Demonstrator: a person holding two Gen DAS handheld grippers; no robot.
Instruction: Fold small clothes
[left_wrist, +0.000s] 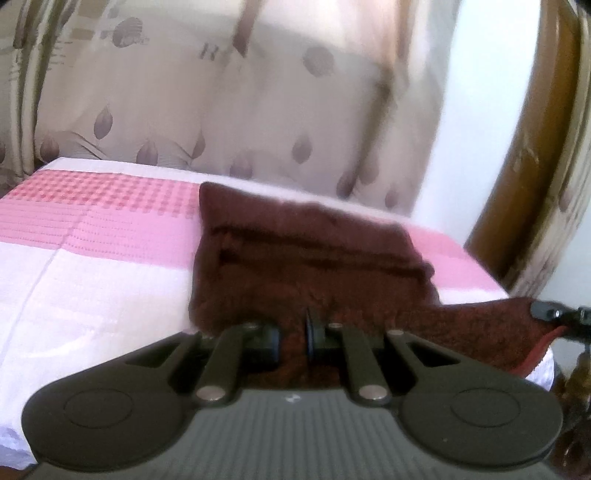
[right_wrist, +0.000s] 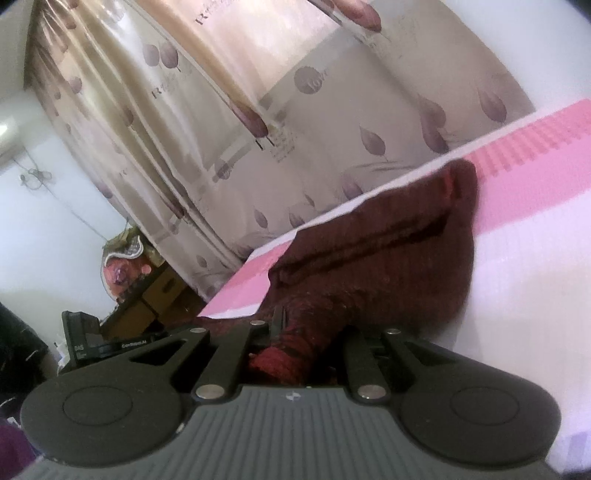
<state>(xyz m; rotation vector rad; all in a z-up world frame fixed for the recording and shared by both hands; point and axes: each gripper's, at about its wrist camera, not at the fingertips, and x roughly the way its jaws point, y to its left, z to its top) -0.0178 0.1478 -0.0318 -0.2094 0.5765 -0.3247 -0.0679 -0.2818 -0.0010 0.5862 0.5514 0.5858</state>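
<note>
A dark maroon knitted garment (left_wrist: 310, 251) lies on the bed's pink and white cover (left_wrist: 110, 258). My left gripper (left_wrist: 293, 341) is low over its near edge, jaws close together with maroon fabric between them. My right gripper (right_wrist: 310, 332) is shut on a bunched corner of the same garment (right_wrist: 376, 258), which stretches away from it. The right gripper's tip (left_wrist: 554, 314) shows at the right edge of the left wrist view, holding the garment's right corner.
A beige curtain with purple leaf print (left_wrist: 221, 110) hangs behind the bed. A wooden frame (left_wrist: 524, 166) stands at the right. A cluttered wooden dresser (right_wrist: 140, 291) and a dark device (right_wrist: 81, 332) are off the bed's side.
</note>
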